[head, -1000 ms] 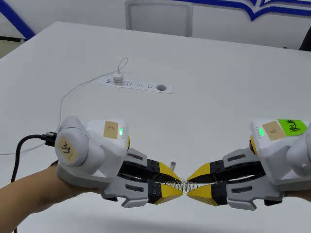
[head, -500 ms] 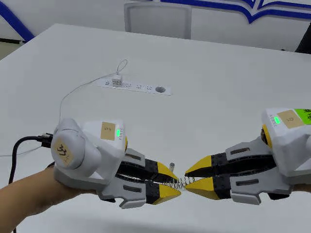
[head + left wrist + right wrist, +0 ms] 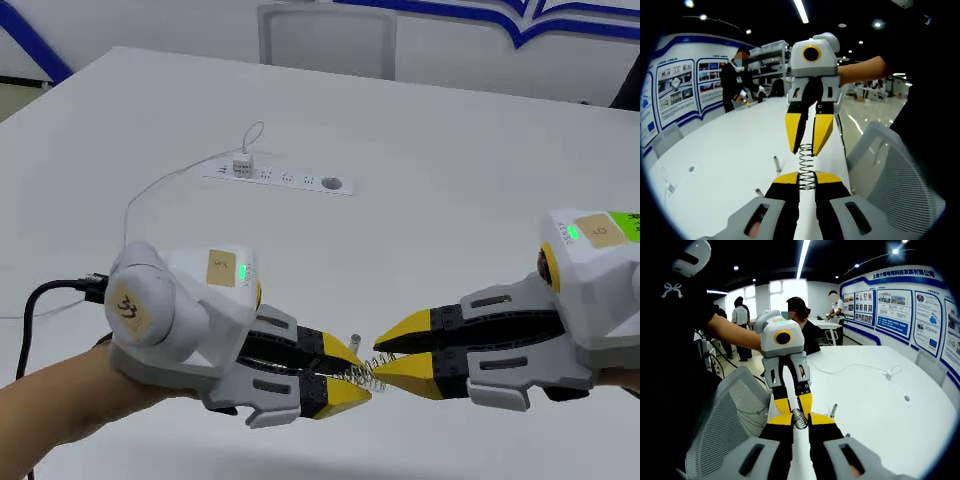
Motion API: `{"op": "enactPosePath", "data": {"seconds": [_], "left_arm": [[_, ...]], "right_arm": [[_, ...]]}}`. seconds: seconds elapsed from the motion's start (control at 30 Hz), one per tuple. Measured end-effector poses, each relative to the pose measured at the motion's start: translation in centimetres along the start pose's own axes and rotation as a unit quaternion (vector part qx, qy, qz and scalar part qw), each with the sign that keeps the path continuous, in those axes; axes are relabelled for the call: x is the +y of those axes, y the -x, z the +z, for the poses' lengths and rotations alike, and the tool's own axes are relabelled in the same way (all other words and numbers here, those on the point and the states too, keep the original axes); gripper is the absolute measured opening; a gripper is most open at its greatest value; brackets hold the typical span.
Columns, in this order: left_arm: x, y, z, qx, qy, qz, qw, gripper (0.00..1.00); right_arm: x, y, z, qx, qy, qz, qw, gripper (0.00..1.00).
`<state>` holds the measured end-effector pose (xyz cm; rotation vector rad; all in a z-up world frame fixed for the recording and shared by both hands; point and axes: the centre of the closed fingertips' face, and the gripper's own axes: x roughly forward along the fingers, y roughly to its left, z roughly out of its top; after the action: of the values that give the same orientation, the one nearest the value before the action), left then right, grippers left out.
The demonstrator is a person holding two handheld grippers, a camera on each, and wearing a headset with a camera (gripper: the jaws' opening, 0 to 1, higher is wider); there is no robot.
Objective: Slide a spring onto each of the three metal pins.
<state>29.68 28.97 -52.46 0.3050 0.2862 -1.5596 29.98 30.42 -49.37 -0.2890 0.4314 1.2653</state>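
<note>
The spring [image 3: 368,371] is spotted low in the centre of the head view, stretched between the two grippers. At lower left, the left gripper [image 3: 352,378] is seen with its jaws clenched on one end of the spring. From lower right, the right gripper [image 3: 381,356] is pointed straight at it, jaws parted. The spring's other end is set between the right gripper's yellow tips, though whether it is touched by them cannot be told. Just behind the tips, a metal pin [image 3: 354,341] is seen upright on the white table [image 3: 450,200]. Towards upper left a power strip [image 3: 280,176] is laid flat, and a white cable [image 3: 150,190] is plugged into it.
</note>
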Motion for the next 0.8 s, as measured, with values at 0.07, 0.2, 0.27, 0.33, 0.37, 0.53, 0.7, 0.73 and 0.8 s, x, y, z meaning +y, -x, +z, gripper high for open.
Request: {"op": "enactPosePath", "data": {"seconds": [0.07, 0.2, 0.27, 0.33, 0.37, 0.53, 0.7, 0.73, 0.8], "left_arm": [[0.0, 0.0, 0.1, -0.003, 0.0, 0.001, 1.0, 0.1], [0.1, 0.1, 0.0, -0.001, -0.001, 0.002, 1.0, 0.1], [0.2, 0.1, 0.1, -0.005, 0.0, 0.003, 1.0, 0.1], [0.2, 0.1, 0.5, -0.013, 0.003, 0.004, 0.9999, 0.1], [0.3, 0.1, 0.6, -0.016, 0.004, 0.005, 0.9999, 0.1], [0.4, 0.1, 1.0, -0.024, 0.005, 0.007, 0.9997, 0.1], [0.3, 0.0, 0.8, -0.02, 0.001, 0.005, 0.9998, 0.1], [0.3, 0.0, 0.9, -0.02, 0.002, 0.004, 0.9998, 0.1], [0.2, -0.2, 0.8, -0.015, -0.003, 0.004, 0.9999, 0.1]], "right_arm": [[-0.1, 0.1, 0.1, -0.009, -0.013, -0.003, 0.9999, 0.12], [-0.5, 0.5, 0.3, -0.028, -0.038, -0.006, 0.9989, 0.15], [-0.3, 0.5, 0.4, -0.036, -0.058, 0.001, 0.9977, 0.15], [-0.5, 0.5, 0.2, -0.036, -0.062, 0.0, 0.9974, 0.15], [-0.5, 0.5, 0.1, -0.037, -0.066, 0.0, 0.9971, 0.14], [-0.5, 0.3, 0.4, -0.051, -0.074, -0.002, 0.996, 0.12], [0.0, 0.2, 0.9, -0.054, -0.06, 0.006, 0.9967, 0.11], [0.0, 0.2, 1.0, -0.054, -0.057, 0.006, 0.9969, 0.11], [0.0, 0.0, 1.2, -0.048, -0.05, 0.006, 0.9976, 0.11]]}}
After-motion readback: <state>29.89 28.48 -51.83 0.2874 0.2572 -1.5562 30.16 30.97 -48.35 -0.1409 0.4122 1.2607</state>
